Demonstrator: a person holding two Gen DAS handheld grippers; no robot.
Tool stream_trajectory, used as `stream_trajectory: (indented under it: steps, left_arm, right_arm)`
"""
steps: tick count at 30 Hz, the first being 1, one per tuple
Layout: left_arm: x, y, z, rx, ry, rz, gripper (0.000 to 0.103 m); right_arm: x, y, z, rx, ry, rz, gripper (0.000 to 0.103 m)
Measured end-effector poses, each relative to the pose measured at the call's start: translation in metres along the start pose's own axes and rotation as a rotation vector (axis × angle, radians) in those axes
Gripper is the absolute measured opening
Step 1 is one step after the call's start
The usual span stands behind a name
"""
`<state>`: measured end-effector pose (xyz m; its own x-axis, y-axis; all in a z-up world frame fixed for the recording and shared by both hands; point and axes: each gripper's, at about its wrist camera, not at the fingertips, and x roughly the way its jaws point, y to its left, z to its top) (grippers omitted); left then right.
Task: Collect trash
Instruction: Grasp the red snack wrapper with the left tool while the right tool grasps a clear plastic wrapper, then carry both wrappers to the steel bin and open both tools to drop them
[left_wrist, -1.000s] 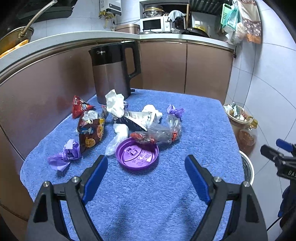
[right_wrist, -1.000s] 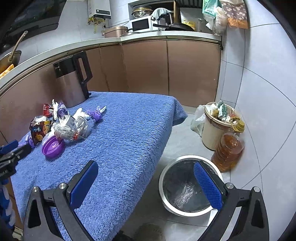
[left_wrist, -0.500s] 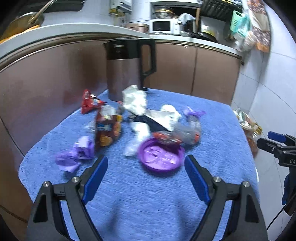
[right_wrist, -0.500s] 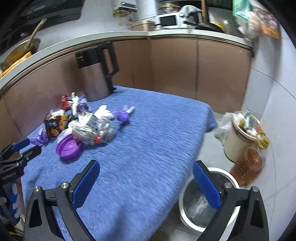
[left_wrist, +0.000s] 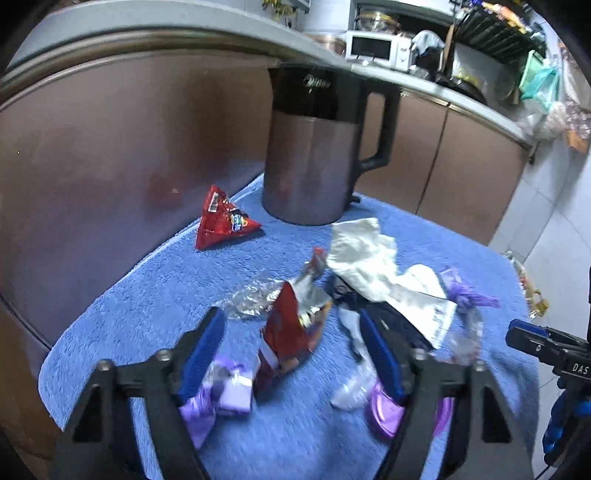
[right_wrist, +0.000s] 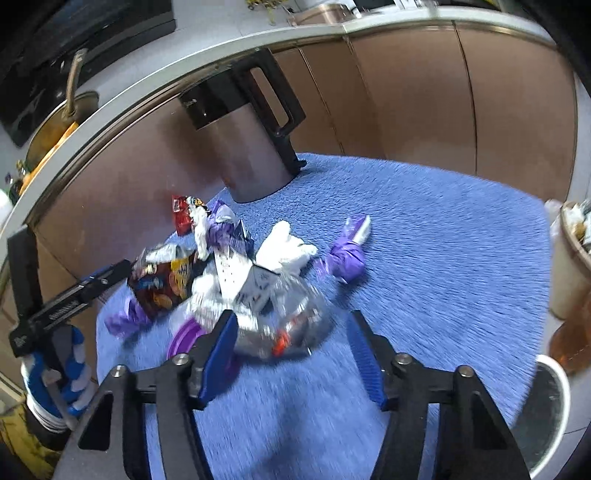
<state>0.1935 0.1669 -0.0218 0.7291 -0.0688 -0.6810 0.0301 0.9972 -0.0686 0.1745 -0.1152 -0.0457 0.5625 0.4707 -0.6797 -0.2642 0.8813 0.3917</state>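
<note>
Hovering low with fingers spread, left gripper (left_wrist: 291, 350) straddles snack bag (left_wrist: 291, 332), right gripper (right_wrist: 291, 350) clear bag (right_wrist: 288, 317).

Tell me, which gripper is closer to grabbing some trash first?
Probably the left gripper: its open fingers already sit either side of the red snack bag. The right gripper is open too, with the clear plastic bag lying just ahead.

Both grippers advanced from the towel's near edge to the litter pile. The left gripper (left_wrist: 291, 354), jaws apart, came to straddle the red snack bag (left_wrist: 286, 332); the right gripper (right_wrist: 291, 354), jaws apart, came to straddle the clear plastic bag (right_wrist: 284, 317).
</note>
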Motion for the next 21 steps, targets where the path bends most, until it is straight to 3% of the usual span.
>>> stream_trajectory:
  steps: [5,6,7,8,10,11,16,21]
  left_arm:
    - [0.028,0.003,-0.001,-0.008,0.083,0.002,0.047]
    - [0.031,0.003,-0.002,-0.005,0.095,0.001,0.037]
    - [0.034,0.003,-0.003,-0.005,0.105,-0.004,0.029]
    - [0.035,0.004,-0.003,-0.008,0.108,-0.006,0.027]
    - [0.033,0.003,-0.004,-0.006,0.1,0.005,0.02]
    - [0.03,0.003,-0.004,-0.007,0.095,0.006,0.017]
    - [0.0,0.003,0.003,-0.02,0.039,0.006,0.017]
    - [-0.047,-0.004,0.012,-0.026,-0.034,-0.008,0.017]
  right_arm:
    - [0.032,-0.008,0.005,0.068,0.062,0.002,0.047]
    - [0.037,-0.01,0.005,0.079,0.075,0.003,0.045]
    - [0.041,-0.011,0.004,0.083,0.083,0.005,0.04]
    - [0.044,-0.01,0.003,0.082,0.092,0.004,0.037]
    - [0.047,-0.01,0.0,0.086,0.101,0.013,0.017]
    - [0.046,-0.01,-0.001,0.088,0.098,0.019,0.013]
    - [0.023,-0.002,0.0,0.048,0.036,0.015,0.008]
    - [-0.034,0.005,0.001,0.004,-0.077,0.024,0.007]
